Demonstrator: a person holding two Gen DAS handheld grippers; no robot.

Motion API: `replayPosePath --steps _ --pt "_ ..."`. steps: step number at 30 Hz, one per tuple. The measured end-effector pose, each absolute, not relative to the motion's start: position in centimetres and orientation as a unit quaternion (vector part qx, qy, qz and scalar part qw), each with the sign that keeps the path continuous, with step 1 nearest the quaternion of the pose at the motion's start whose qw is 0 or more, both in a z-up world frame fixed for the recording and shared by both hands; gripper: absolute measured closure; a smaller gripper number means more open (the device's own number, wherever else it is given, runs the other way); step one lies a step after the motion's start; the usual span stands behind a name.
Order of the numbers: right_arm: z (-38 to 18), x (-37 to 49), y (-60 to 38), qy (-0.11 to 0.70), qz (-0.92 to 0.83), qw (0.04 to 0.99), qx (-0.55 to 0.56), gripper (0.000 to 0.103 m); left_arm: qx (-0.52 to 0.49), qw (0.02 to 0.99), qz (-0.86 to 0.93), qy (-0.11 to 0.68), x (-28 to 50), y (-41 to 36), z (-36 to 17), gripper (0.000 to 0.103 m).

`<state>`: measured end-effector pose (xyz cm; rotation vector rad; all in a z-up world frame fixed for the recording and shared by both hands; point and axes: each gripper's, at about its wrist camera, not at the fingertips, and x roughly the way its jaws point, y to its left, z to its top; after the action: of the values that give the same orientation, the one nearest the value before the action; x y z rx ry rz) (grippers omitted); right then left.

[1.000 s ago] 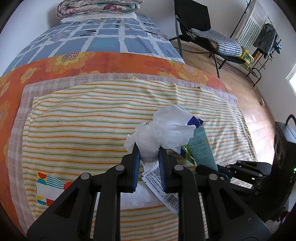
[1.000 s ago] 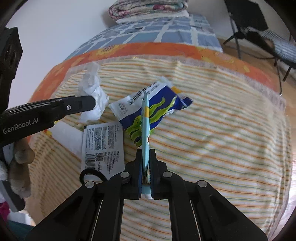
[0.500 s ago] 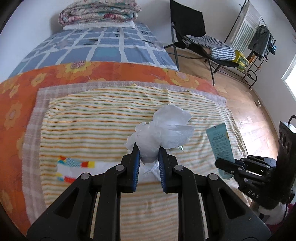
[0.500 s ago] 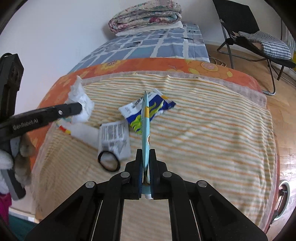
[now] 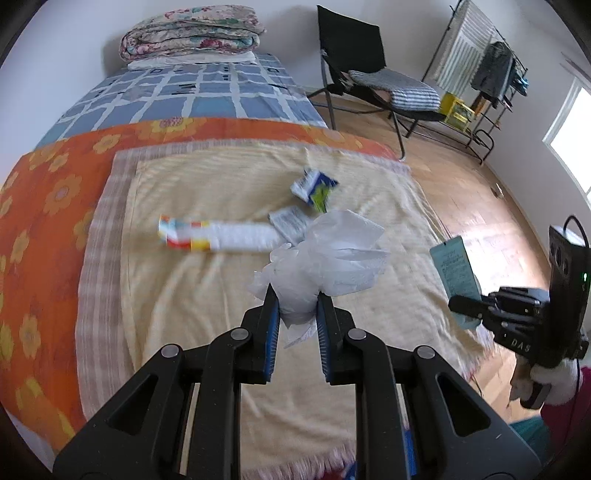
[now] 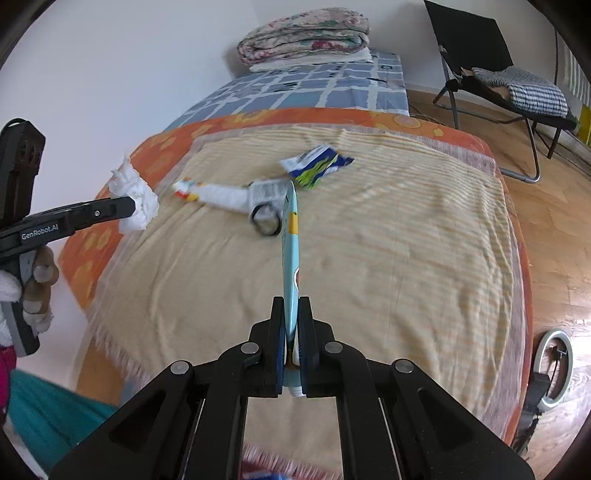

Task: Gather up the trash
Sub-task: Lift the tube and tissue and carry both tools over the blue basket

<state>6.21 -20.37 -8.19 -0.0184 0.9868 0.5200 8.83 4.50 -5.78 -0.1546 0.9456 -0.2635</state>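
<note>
My left gripper [image 5: 293,293] is shut on a crumpled white tissue [image 5: 328,258], held above the near part of the bed; it also shows in the right wrist view [image 6: 135,194]. My right gripper [image 6: 291,306] is shut on a flat light-blue tube [image 6: 290,254], seen edge-on; the left wrist view shows it [image 5: 456,275] off the bed's right side. On the striped yellow blanket [image 5: 207,295] lie a blue-and-green snack wrapper [image 5: 314,186], a white printed label [image 5: 290,221], a long white wrapper with coloured ends [image 5: 214,238] and a black ring [image 6: 265,218].
A folded quilt [image 5: 192,31] sits at the bed's far end. A black folding chair [image 5: 365,74] with a checked cushion and a clothes rack [image 5: 491,66] stand on the wood floor at right. A ring light [image 6: 552,373] lies on the floor by the bed.
Both grippers have pulled back and up from the bed with their loads. The trash left on the blanket now looks farther away, and more of the bed shows.
</note>
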Motion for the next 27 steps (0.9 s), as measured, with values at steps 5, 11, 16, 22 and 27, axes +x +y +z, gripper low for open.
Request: replayPosePath --steps 5,11,16,22,27 --pt "-8.1 1.6 -20.2 0.470 0.258 0.844 -0.019 0.098 -0.063 0.874 -0.140 0.461 4.0 3.6 -6.3 0.086" --pt "-8.9 -4.3 -19.7 0.475 0.271 0.836 -0.041 0.098 -0.052 0.864 -0.156 0.476 -1.3 2.4 -8.0 0.086" --pt "-10.5 -7.9 -19.3 0.491 0.281 0.823 -0.047 0.098 -0.047 0.847 -0.172 0.501 -4.9 1.2 -10.5 0.086" --pt "-13.4 -11.1 -18.8 0.518 0.290 0.803 -0.053 0.098 -0.052 0.828 -0.179 0.528 -7.7 0.6 -13.4 0.086" --pt "-15.9 -12.4 -18.3 0.536 0.292 0.790 -0.057 0.098 -0.045 0.809 -0.181 0.558 -9.6 -0.1 -16.2 0.086"
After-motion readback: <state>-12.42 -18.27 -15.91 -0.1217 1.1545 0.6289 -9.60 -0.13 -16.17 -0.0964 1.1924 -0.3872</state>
